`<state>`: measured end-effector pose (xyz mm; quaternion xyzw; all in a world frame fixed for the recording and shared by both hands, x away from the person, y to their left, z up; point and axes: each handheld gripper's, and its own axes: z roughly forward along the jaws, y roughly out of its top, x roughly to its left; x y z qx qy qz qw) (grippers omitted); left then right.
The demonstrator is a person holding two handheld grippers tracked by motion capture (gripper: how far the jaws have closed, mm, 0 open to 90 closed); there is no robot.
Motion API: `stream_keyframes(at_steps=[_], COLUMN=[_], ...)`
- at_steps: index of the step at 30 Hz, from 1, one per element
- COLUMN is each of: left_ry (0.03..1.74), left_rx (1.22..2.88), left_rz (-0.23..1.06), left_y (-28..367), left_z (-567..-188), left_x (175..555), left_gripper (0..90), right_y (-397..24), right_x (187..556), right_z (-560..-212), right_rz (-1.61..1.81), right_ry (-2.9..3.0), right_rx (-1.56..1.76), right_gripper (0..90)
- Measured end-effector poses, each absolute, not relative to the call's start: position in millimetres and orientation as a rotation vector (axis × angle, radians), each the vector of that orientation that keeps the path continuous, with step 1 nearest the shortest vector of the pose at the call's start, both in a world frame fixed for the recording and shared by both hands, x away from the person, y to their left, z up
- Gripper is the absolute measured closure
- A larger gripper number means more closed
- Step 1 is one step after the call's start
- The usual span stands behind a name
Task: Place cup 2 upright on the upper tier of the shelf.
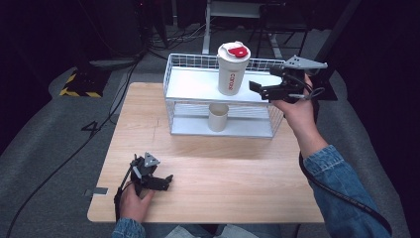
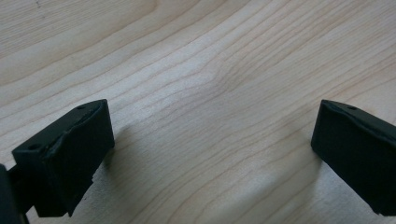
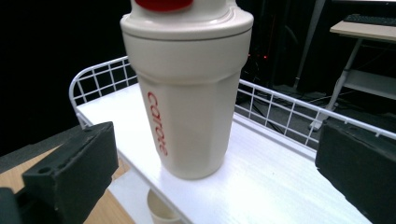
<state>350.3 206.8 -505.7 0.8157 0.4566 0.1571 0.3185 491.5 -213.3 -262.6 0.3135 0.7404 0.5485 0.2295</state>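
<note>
Right hand-held gripper wide open, empty, facing tumbler; left hand-held gripper open, empty.

I am working in what looks like a lab or recording room rather than a home. My wooden table stands alone on grey carpet, with black cables trailing across the floor and a strip of yellow-and-black hazard tape near a dark stand. The surroundings are kept black, like curtained-off studio space. Behind the white wire shelf I can see the legs of another white desk, and in my right gripper view a further desk with a keyboard on it stands in the dark background.
</note>
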Motion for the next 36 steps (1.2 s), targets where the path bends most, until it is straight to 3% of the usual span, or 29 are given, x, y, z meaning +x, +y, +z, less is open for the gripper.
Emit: stream_keyframes(at_steps=[19,36], left_ry=[1.195,1.216], left_rx=[2.148,2.137], left_rz=[0.422,0.427], left_y=[217.1,215.7], left_z=[-505.9,-505.9], left_x=[350.5,349.3], left_gripper=[0.0,0.0], right_y=[-250.8,-280.2], right_x=[437.1,387.5], right_z=[-276.6,-320.0], right_rz=[1.495,1.393], right_ry=[2.114,2.170], right_rx=[0.823,0.901], right_gripper=[0.0,0.0])
